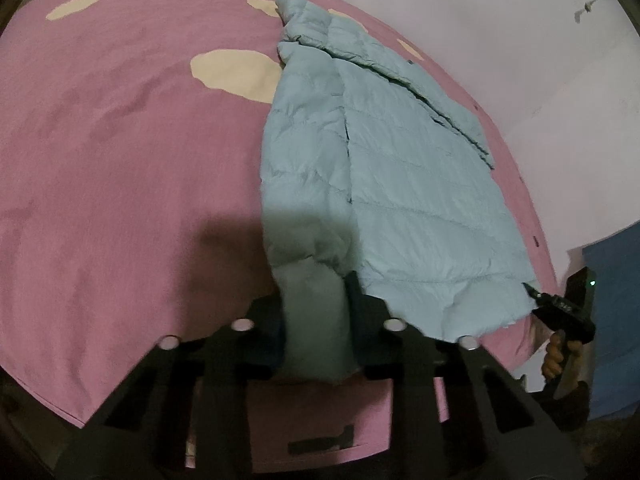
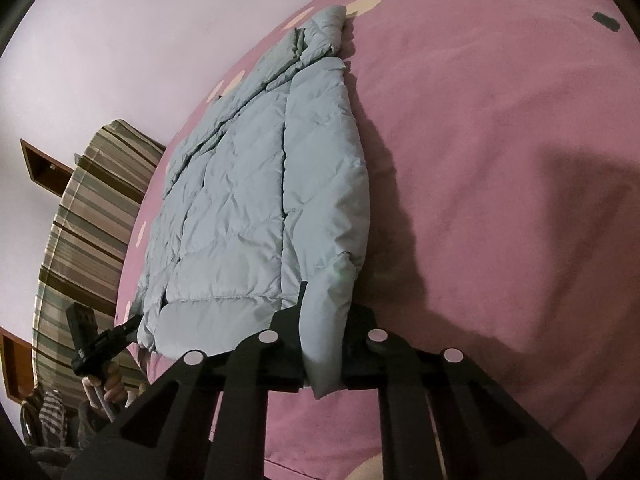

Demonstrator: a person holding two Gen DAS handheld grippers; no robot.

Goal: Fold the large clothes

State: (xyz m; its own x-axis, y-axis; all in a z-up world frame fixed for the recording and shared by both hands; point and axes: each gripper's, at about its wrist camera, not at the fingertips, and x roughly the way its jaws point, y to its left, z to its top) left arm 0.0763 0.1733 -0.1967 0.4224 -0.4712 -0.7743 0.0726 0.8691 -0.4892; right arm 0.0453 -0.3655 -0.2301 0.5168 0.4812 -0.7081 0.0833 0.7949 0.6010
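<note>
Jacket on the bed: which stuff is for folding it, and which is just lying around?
For the job: puffer jacket, left gripper, right gripper (both jaws shut on the jacket), pink bedspread.
Lying about: striped mattress, blue panel, small dark thing on the bed.

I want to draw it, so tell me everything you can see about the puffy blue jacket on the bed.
The jacket is pale blue, puffy and quilted, with a crinkly look. It lies flat on the pink bedcover, collar at the far end, one sleeve folded across its body. The left claw is shut on a padded sleeve end at the near edge, and the right claw pinches a sleeve end too.
</note>
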